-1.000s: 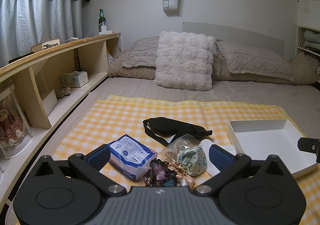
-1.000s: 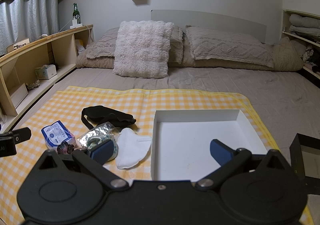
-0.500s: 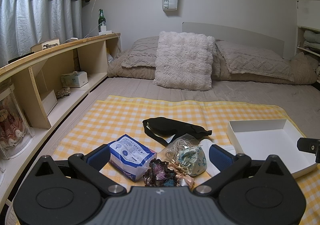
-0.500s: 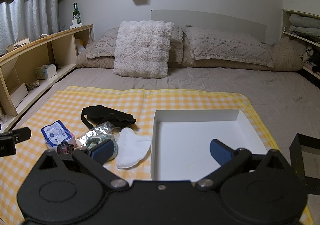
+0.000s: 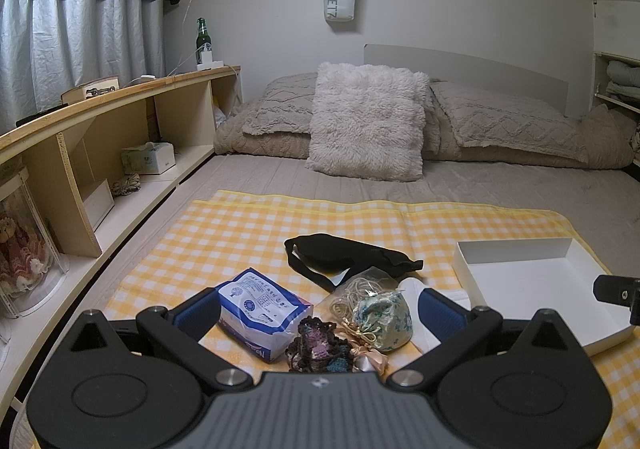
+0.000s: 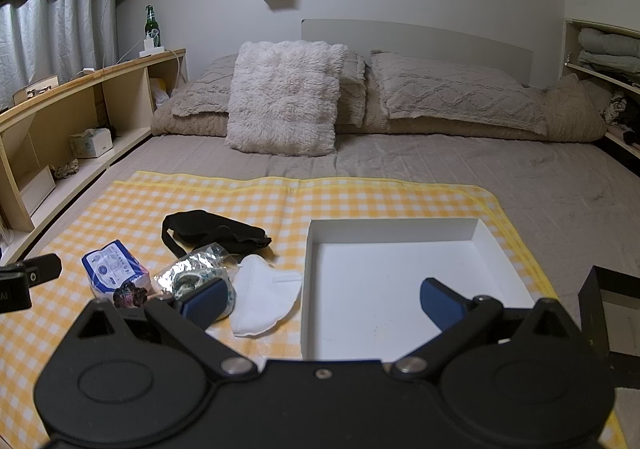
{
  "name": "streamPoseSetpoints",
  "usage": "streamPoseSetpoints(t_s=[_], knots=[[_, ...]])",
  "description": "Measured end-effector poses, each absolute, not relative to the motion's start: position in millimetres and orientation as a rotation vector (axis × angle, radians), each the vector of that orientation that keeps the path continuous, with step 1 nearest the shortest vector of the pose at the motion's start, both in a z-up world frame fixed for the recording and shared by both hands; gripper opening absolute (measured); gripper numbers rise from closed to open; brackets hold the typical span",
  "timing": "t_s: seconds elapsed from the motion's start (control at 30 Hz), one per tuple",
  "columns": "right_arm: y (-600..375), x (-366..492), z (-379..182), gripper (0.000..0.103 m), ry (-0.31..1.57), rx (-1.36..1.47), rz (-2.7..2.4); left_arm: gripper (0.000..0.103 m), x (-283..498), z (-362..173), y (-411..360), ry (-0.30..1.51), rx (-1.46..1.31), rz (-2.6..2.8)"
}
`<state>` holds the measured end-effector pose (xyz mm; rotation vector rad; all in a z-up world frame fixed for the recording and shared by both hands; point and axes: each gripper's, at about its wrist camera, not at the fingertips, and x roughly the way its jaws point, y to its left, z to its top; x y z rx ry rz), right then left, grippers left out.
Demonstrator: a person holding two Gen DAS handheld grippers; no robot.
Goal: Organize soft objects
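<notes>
While both tools gaped wide and held nothing, the left tool (image 5: 318,305) hung over the blue-and-white tissue pack (image 5: 262,307), probably the first pick; a square, gentle pinch should carry it to the shallow white cardboard tray (image 6: 394,227) alongside.
</notes>
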<state>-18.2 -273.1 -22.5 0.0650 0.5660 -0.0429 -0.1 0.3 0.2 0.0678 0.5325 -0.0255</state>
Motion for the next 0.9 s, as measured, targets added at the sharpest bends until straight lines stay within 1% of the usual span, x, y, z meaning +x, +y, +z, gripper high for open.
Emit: streamPoseSetpoints(t_s=[0.53, 0.9], knots=[[-270, -16, -18, 0.103, 0.565, 0.078, -0.047, 0.103, 2, 4, 2, 0.518, 0.049, -0.025], [-259, 14, -4, 0.103, 0.536, 0.141, -0.032, 0.103, 29, 17, 23, 0.477, 0.014, 0.066]])
